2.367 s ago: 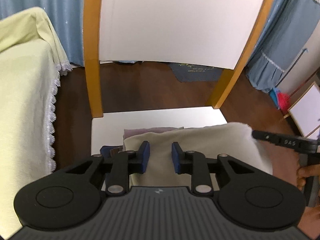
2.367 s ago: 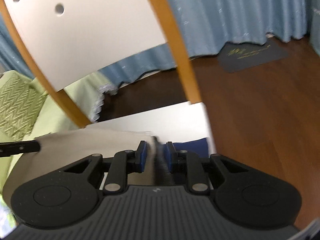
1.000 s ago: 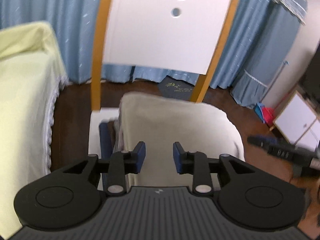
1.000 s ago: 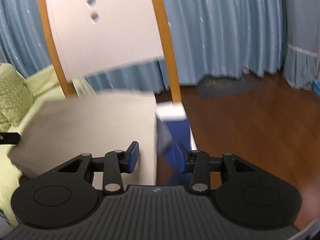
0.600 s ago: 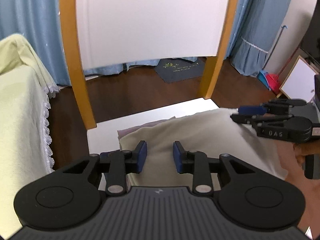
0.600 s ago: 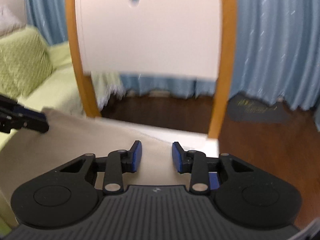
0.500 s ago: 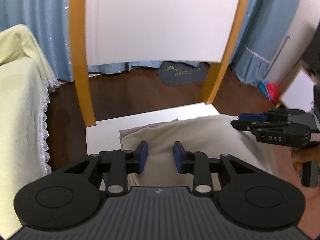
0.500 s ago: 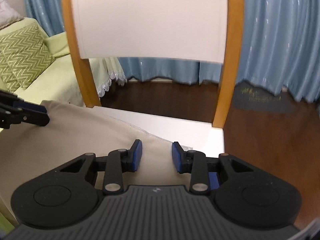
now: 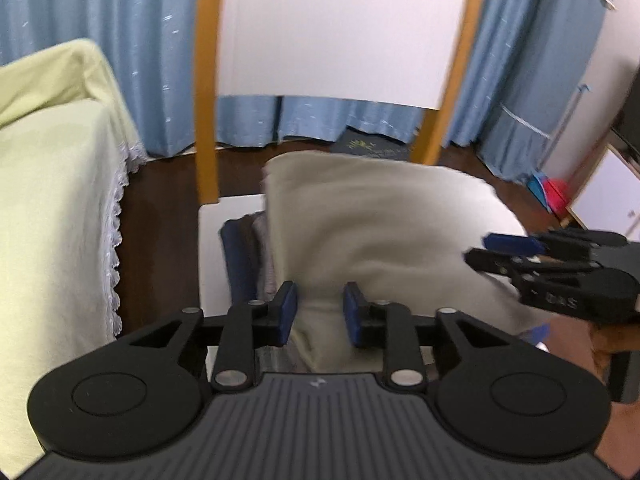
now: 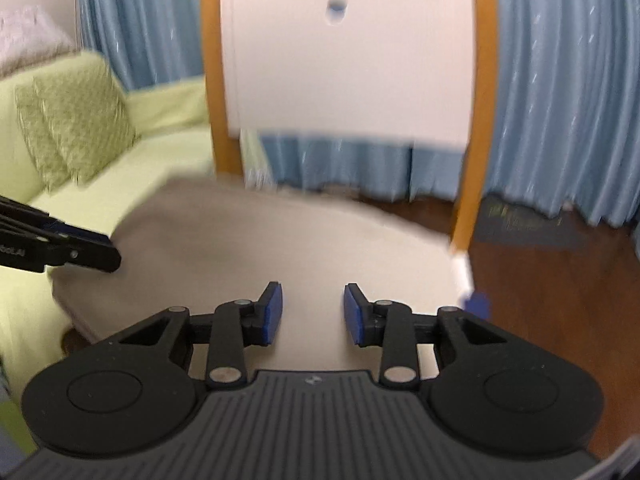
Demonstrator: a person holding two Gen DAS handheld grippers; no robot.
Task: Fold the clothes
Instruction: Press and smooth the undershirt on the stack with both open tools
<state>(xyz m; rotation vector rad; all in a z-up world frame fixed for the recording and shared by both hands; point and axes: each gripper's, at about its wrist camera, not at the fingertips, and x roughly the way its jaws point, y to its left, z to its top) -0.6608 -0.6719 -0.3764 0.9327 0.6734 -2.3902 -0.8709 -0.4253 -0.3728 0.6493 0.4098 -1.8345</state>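
A folded cream cloth (image 9: 380,232) tops a stack of folded clothes, with navy and mauve layers (image 9: 240,264) showing at its left side, on a white chair seat (image 9: 210,248). My left gripper (image 9: 320,312) straddles the cloth's near left corner. Its jaws are opening and the pads stand clear of the fabric. In the right wrist view the cream cloth (image 10: 280,240) spreads under my right gripper (image 10: 313,314), whose blue pads stand apart and press on nothing. The right gripper (image 9: 478,250) also shows at the cloth's right edge, and the left gripper (image 10: 108,246) at its left edge.
The chair's white back panel (image 9: 340,32) with orange posts rises behind the stack. A bed with a pale yellow cover (image 9: 52,200) lies to the left, and a green cushion (image 10: 76,128) sits on it. Blue curtains, dark wood floor and a floor mat (image 10: 520,224) lie beyond.
The left jaws have widened around the cloth's corner. Both cameras have shifted, so the cream cloth looms larger and the chair back shows higher. The right gripper has moved sideways.
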